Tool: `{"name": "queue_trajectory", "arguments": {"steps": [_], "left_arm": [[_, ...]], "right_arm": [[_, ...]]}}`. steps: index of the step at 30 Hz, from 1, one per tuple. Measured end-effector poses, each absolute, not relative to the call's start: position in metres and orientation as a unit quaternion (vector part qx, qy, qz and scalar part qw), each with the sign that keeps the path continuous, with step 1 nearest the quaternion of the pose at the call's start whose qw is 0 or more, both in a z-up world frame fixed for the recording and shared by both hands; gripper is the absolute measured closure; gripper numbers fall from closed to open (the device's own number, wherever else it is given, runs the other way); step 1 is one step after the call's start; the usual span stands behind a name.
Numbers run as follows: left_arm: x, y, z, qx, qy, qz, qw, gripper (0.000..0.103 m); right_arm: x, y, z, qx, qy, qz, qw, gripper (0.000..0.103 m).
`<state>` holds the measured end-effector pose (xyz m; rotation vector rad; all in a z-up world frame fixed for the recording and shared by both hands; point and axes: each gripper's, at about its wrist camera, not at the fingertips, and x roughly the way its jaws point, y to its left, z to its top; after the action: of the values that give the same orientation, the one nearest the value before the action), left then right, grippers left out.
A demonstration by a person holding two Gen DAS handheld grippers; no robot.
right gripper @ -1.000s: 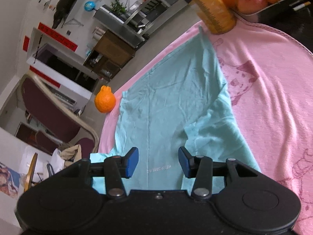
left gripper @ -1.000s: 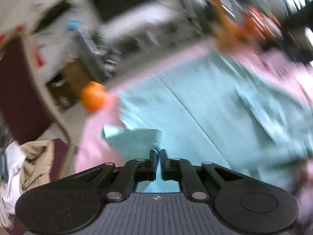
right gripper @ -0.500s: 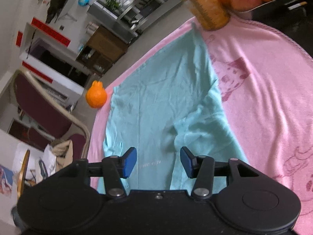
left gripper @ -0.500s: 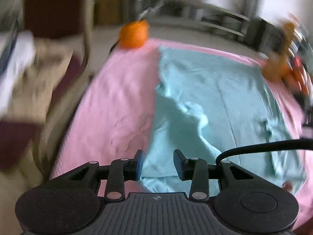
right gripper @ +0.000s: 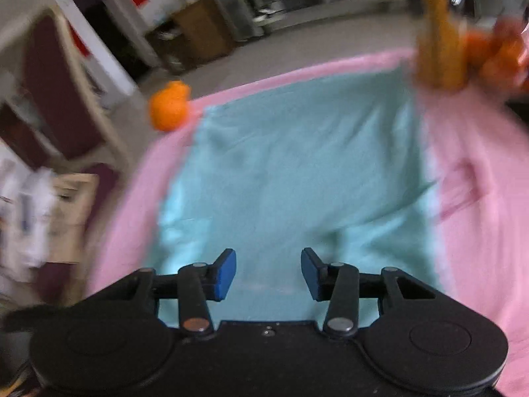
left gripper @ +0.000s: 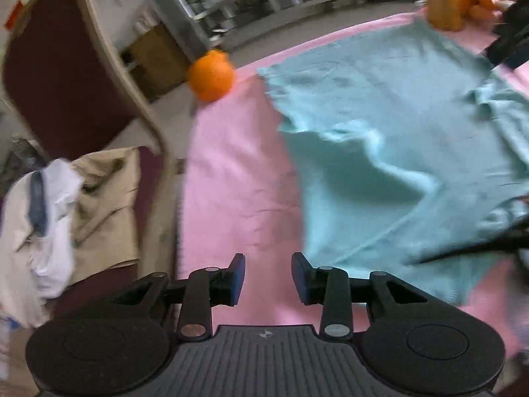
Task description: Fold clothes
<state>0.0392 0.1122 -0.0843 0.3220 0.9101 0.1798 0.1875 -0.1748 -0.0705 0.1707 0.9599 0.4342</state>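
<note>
A light teal garment (left gripper: 390, 139) lies spread on a pink blanket (left gripper: 231, 178), with a raised fold across its middle. My left gripper (left gripper: 268, 276) is open above the pink blanket, just left of the garment's near edge, holding nothing. In the right wrist view the same teal garment (right gripper: 297, 172) fills the centre. My right gripper (right gripper: 268, 273) is open over its near part, and nothing sits between its blue pads. Both views are blurred by motion.
An orange fruit (left gripper: 211, 74) sits at the blanket's far left corner. An orange-yellow bottle (right gripper: 439, 33) and several oranges (right gripper: 499, 56) stand at the far right. A maroon chair (left gripper: 56, 66) with piled clothes (left gripper: 66, 205) stands left of the table. A black cable (left gripper: 479, 248) crosses at right.
My left gripper was shut on a corner of the teal garment, then let it go and pulled back to the left. My right gripper stayed open and swung left over the garment.
</note>
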Motion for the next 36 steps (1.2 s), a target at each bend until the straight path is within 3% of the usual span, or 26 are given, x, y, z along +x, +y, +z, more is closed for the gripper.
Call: {"name": "queue_trajectory", "arguments": {"steps": [4,9,14,17,24,26,28,36], "left_arm": [[0.049,0.131,-0.086,0.05,0.454,0.088,0.885,0.072],[0.061,0.154,-0.087,-0.081,0.468,0.089,0.875,0.071],[0.068,0.144,-0.099,-0.035,0.482,0.113,0.868,0.07],[0.068,0.137,-0.105,0.011,0.491,0.13,0.861,0.065],[0.069,0.142,-0.104,0.003,0.495,0.131,0.859,0.064],[0.069,0.144,-0.105,0.0,0.495,0.132,0.859,0.064],[0.07,0.145,-0.105,-0.002,0.496,0.133,0.858,0.064],[0.07,0.15,-0.106,-0.014,0.498,0.136,0.856,0.059]], "right_arm": [[0.191,-0.199,-0.045,0.057,0.451,0.171,0.874,0.059],[0.207,-0.187,-0.071,0.162,0.488,0.252,0.82,0.059],[0.229,-0.127,-0.115,0.181,0.502,0.302,0.79,0.059],[0.244,-0.101,-0.13,0.179,0.498,0.301,0.794,0.061],[0.25,-0.077,-0.138,0.146,0.465,0.294,0.822,0.078],[0.247,-0.074,-0.138,0.136,0.452,0.295,0.831,0.086],[0.245,-0.071,-0.137,0.125,0.44,0.295,0.839,0.1],[0.237,-0.057,-0.138,0.073,0.398,0.292,0.867,0.101]]}}
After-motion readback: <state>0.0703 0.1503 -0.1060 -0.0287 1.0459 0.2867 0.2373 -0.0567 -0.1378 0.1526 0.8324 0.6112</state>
